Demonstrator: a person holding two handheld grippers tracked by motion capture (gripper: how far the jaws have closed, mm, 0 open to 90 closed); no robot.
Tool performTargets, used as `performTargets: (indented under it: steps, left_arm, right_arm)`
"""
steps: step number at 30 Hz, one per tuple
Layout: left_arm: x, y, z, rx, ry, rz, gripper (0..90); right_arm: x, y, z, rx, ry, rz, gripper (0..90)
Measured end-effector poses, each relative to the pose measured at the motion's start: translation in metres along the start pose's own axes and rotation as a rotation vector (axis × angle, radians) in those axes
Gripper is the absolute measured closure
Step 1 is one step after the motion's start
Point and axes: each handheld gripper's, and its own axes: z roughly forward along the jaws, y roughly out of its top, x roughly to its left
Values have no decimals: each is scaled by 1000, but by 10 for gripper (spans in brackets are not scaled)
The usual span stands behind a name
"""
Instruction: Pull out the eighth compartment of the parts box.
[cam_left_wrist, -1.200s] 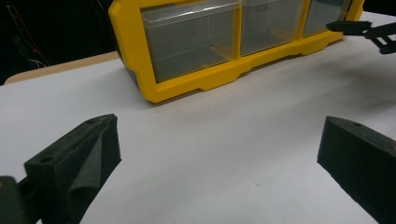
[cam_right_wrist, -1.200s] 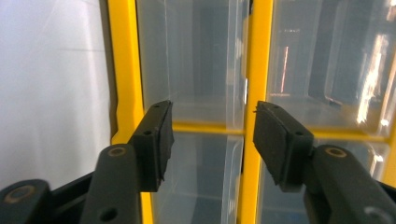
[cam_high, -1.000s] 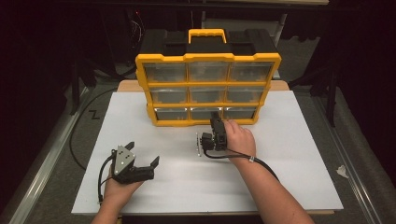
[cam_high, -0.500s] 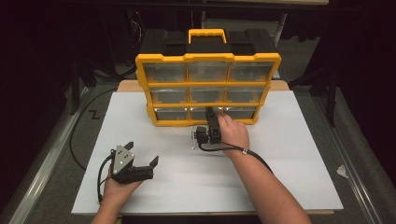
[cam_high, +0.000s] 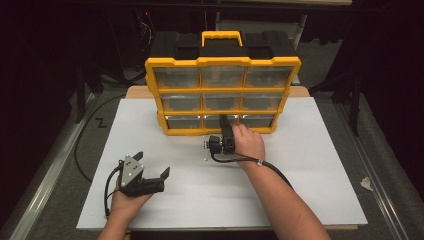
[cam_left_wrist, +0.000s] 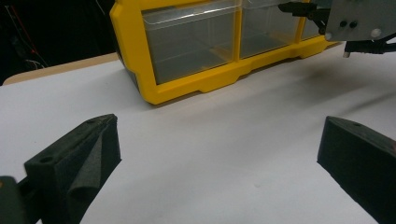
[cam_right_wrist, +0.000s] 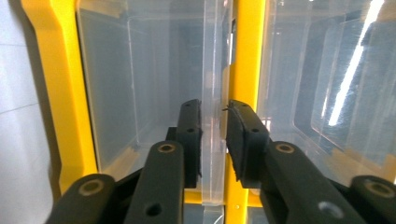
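The right gripper (cam_right_wrist: 214, 140) has its jaws nearly closed around a clear drawer's pull tab (cam_right_wrist: 213, 107) on the yellow organizer (cam_high: 222, 95), while the left gripper (cam_high: 150, 167) rests wide open and empty on the near-left table (cam_high: 310, 190).

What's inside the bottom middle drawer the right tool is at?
Through the clear front of the bottom middle drawer nothing shows inside. The right tool straddles its clear pull tab. The drawer's back and floor are dim, partly covered by the tool.
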Motion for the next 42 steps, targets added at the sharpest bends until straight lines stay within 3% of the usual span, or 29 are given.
performTargets:
  steps: [13, 42]
  left_arm:
    - [1, 0, -1, -5, 0, -1, 3]
    - [0, 0, -1, -10, -5, -1, 3]
  right_arm:
    - [-2, -1, -8, -27, 4, 9, 791]
    - [1, -9, -62, -81, 13, -7, 790]
